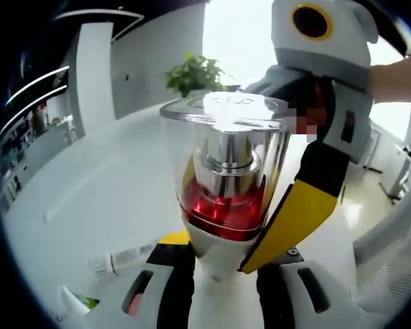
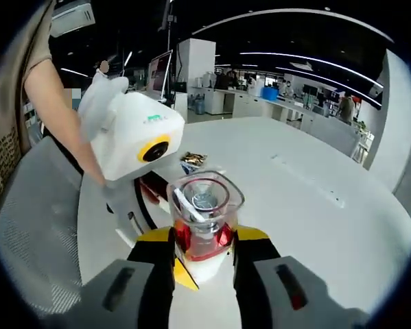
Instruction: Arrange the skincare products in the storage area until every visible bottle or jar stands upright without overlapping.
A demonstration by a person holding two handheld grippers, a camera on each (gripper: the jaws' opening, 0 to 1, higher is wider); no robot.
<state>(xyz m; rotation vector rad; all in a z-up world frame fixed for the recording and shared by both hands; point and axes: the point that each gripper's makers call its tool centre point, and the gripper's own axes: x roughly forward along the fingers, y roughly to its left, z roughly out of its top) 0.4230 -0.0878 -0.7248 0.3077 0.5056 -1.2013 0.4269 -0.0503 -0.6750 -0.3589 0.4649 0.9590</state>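
Bottle (image 1: 226, 185) base hidden between both tongs, left tongs (image 1: 219, 274) and right tongs (image 2: 202, 257) pinching it.

Daylight floods in from the far window (image 1: 239, 34) in the left gripper view and burns it out to plain white. Glare sits on the bottle's clear cap (image 1: 226, 113). In the right gripper view, ceiling strip lights (image 2: 308, 58) glow against a dim ceiling. Straight lines bend toward the edges, and the near jaws look soft.
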